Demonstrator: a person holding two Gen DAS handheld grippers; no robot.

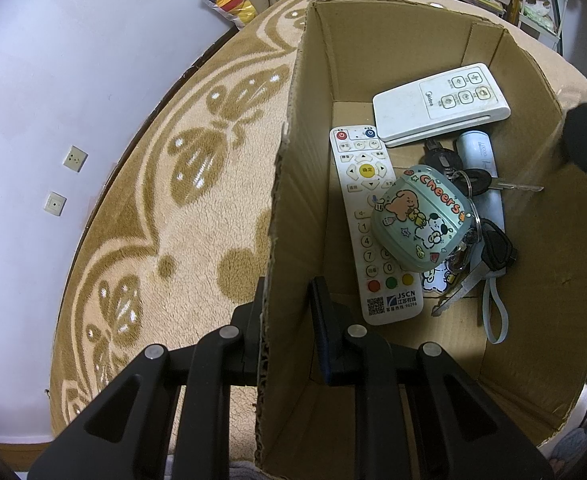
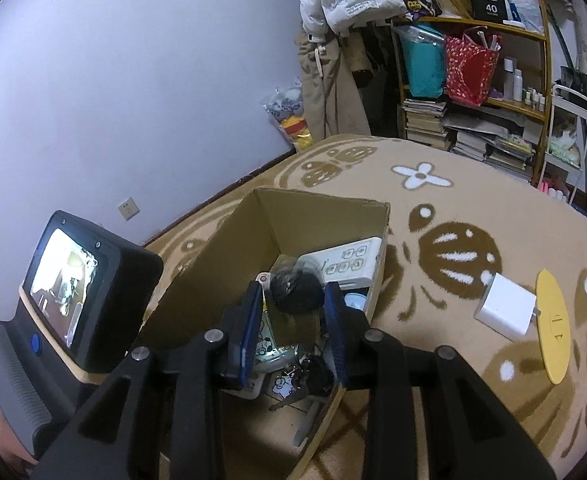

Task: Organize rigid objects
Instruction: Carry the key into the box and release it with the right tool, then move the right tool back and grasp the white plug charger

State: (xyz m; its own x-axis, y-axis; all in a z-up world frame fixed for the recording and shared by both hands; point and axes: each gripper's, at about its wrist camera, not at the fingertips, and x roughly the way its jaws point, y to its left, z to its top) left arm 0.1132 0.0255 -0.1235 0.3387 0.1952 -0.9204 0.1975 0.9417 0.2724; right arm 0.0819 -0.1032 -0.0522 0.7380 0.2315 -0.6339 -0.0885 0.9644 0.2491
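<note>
A: Cardboard was what your left gripper (image 1: 287, 300) had: its two fingers straddled the near wall of the box (image 1: 541, 208), one outside over the blanket (image 1: 141, 208), one inside, with the jaws narrow. Whether they actually pinched the wall, I couldn't tell.

B: And your right gripper (image 2: 293, 300)?

A: It hung over the box (image 2: 229, 256) with a dark round object (image 2: 295, 292) sitting between its blue pads (image 2: 335, 320). You seemed to be holding it, the jaws partly closed about it, though contact on both sides wasn't plain.

B: What lay in the box?

A: You had a long white remote (image 1: 367, 232) against the left wall, a wider white remote (image 1: 439, 104) at the far end, and a green "Cheers" case (image 1: 423, 220) resting on the long one's right edge. Keys (image 1: 477, 184) and a pale tube (image 1: 479, 148) lay beside and behind the case.

B: Anything outside it?

A: On the blanket to your right, a white charger (image 2: 507, 310) touched a yellow disc (image 2: 553, 326), both well apart from the box. A shelf (image 2: 477, 80) of books stood at the back.
</note>
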